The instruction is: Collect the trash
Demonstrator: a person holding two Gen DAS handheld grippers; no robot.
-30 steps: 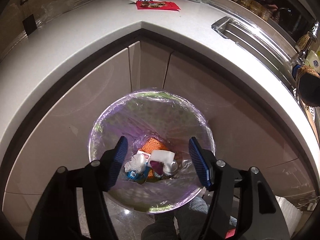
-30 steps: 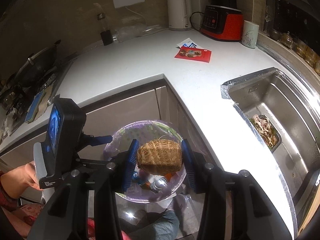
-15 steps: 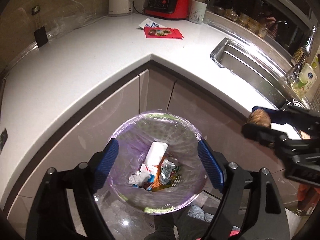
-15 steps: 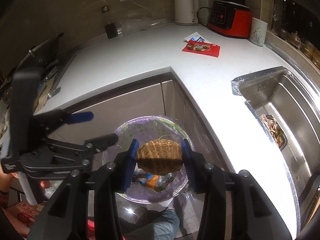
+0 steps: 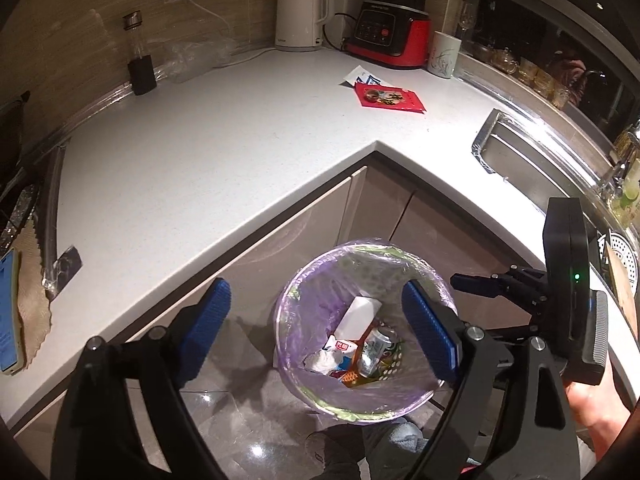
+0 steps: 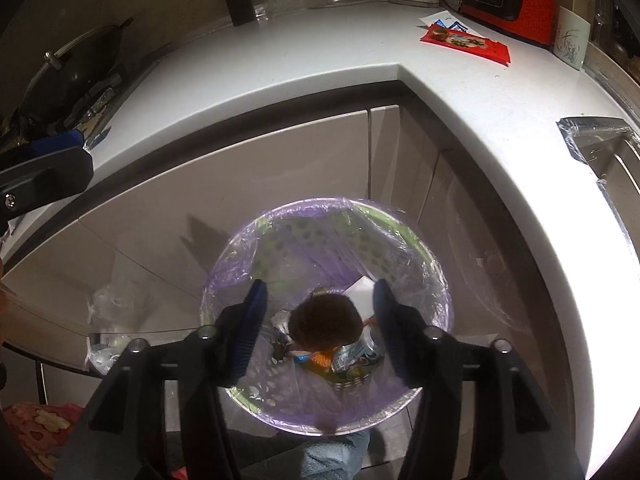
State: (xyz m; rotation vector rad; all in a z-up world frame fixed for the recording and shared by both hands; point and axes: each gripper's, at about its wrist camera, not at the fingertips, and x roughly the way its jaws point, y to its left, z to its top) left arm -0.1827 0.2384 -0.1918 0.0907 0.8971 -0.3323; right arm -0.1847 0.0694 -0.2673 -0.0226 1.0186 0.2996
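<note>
A round bin with a purple liner [image 5: 430, 398] [image 6: 224, 280] stands on the floor in the counter's corner, holding a white carton [image 5: 358, 316], a can [image 5: 374, 350] and scraps. In the right wrist view a brown woven lump [image 6: 324, 317], blurred, is between the jaws but apart from both pads, over the bin's inside. My right gripper [image 6: 320, 324] is open above the bin; its body shows in the left wrist view [image 5: 568, 292]. My left gripper [image 5: 316, 336] is open and empty, up beside the bin's left rim.
A red packet [image 5: 390, 97] [image 6: 466, 43] and a white paper [image 5: 358, 75] lie on the white counter [image 5: 240, 152]. A kettle [image 5: 300, 20], blender [image 5: 390, 28] and mug [image 5: 444, 56] stand behind. The sink [image 5: 532, 156] is at the right, a pan [image 6: 68, 76] at the left.
My right gripper moved down over the bin and opened; the brown lump left its pads. My left gripper rose and drew back to the left.
</note>
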